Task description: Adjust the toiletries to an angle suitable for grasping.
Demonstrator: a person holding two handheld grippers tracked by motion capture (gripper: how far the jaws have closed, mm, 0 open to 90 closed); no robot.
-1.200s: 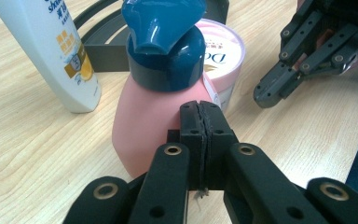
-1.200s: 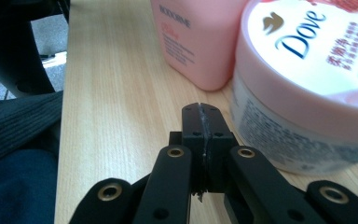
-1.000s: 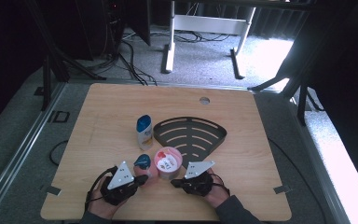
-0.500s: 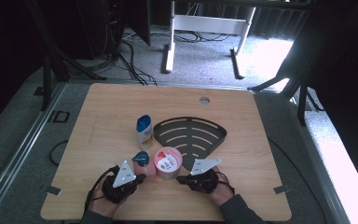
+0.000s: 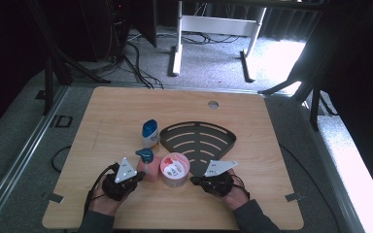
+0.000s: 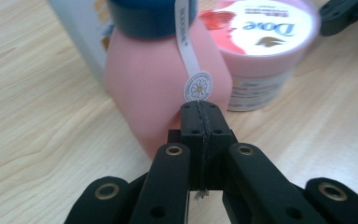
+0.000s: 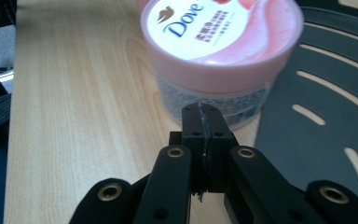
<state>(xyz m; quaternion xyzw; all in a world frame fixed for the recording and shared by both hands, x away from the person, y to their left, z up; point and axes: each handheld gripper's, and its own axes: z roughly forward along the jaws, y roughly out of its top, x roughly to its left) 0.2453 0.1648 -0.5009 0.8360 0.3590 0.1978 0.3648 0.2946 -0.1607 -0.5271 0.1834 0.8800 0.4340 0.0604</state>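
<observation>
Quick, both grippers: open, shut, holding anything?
Left gripper: shut, holding nothing, tips right at the pink bottle.
Right gripper: shut, holding nothing, tips right at the Dove jar.

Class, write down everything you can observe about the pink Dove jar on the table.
The pink Dove jar is a squat round tub standing upright on the wooden table. Its wide pink lid, seemingly plastic, is on and bears the Dove name, a bird logo and red artwork; the paler wall below carries small print. It stands beside the pink bottle, just before the black slotted tray; contact with either is unclear. The right tongs, shut, point at its side, very close.
</observation>
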